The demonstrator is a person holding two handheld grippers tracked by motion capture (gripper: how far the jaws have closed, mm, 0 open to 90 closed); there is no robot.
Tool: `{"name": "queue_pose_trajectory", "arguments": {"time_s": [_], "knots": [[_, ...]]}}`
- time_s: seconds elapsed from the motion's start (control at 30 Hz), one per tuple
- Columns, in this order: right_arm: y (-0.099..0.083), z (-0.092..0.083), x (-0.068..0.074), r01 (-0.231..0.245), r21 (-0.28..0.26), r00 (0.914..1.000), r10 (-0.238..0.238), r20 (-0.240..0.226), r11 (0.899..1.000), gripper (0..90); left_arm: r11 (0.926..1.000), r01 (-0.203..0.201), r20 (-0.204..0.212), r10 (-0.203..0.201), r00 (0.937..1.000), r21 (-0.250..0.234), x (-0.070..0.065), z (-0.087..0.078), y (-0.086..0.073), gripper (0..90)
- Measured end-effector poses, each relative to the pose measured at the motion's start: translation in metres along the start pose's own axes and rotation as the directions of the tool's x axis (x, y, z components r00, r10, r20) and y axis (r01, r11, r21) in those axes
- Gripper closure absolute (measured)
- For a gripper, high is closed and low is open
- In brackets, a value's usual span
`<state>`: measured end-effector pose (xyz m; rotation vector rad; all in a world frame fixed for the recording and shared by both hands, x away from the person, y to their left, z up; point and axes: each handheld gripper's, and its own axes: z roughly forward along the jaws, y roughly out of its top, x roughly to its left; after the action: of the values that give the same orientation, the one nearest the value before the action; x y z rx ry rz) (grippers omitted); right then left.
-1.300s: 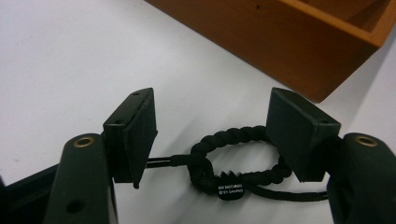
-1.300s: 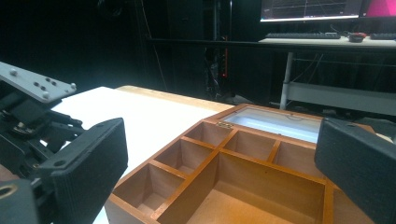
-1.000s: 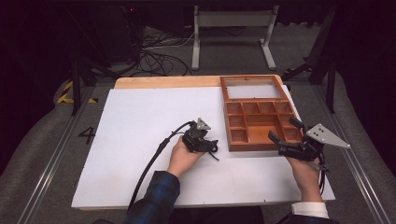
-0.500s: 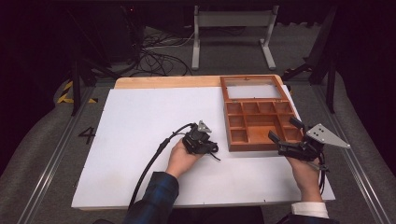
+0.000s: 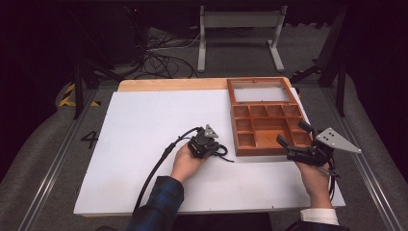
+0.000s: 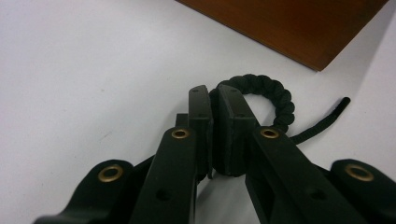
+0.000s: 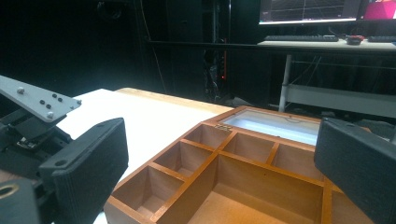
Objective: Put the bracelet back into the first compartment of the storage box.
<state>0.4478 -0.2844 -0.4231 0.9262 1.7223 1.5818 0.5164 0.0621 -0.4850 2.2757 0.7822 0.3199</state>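
A black braided cord loop (image 6: 275,95) with a loose tail lies on the white table top (image 5: 144,125), just off the near left corner of the wooden compartment box (image 5: 262,151). My left gripper (image 6: 214,100) points down at it. Its jaws have just been closing and now pinch the near side of the loop. In the high view the left gripper (image 5: 215,150) sits mid-table with the cord (image 5: 225,155) trailing to its right. My right gripper (image 5: 292,133) hovers open at the box's near right corner, with nothing between its jaws (image 7: 219,154).
The wooden box (image 7: 140,205) has several small compartments, a wide front one and a glass-lidded section at the back. A wooden board edge (image 5: 168,85) runs along the table's far side. Stands and cables lie on the floor beyond.
The left gripper's jaws have drawn together onto the black cord. Both hands have stayed where they were.
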Motion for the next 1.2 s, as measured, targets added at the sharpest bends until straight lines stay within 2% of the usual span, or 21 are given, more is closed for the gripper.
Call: {"name": "queue_pose_trajectory", "arguments": {"time_s": [0.27, 0.4, 0.73, 0.87, 1.2], "knots": [[0.000, 0.000, -0.001, 0.004, 0.003, 1.0000, -0.004, 0.002, 1.000, 3.5, 0.9993, -0.008, -0.020, 0.007, 0.9998, -0.038, 0.004, -0.009, 0.009, 84.3], [0.000, 0.000, -0.001, 0.002, -0.002, 1.0000, -0.002, 0.002, 1.000, 3.5, 0.9986, -0.021, -0.031, 0.019, 0.9993, -0.049, 0.006, -0.013, 0.016, 84.2], [-0.001, -0.001, -0.002, -0.004, -0.004, 1.0000, 0.004, 0.002, 1.000, 3.5, 0.9956, -0.024, -0.048, 0.019, 0.9987, -0.090, 0.012, -0.024, 0.034, 84.2], [-0.001, -0.001, -0.002, -0.007, -0.005, 1.0000, 0.007, 0.000, 1.000, 3.5, 0.9938, -0.009, -0.048, 0.004, 0.9988, -0.111, 0.015, -0.027, 0.039, 84.2], [-0.001, -0.001, -0.003, -0.007, -0.007, 1.0000, 0.007, -0.005, 1.000, 3.5, 0.9902, -0.006, -0.067, -0.003, 0.9978, -0.140, 0.019, -0.031, 0.053, 84.2]]}}
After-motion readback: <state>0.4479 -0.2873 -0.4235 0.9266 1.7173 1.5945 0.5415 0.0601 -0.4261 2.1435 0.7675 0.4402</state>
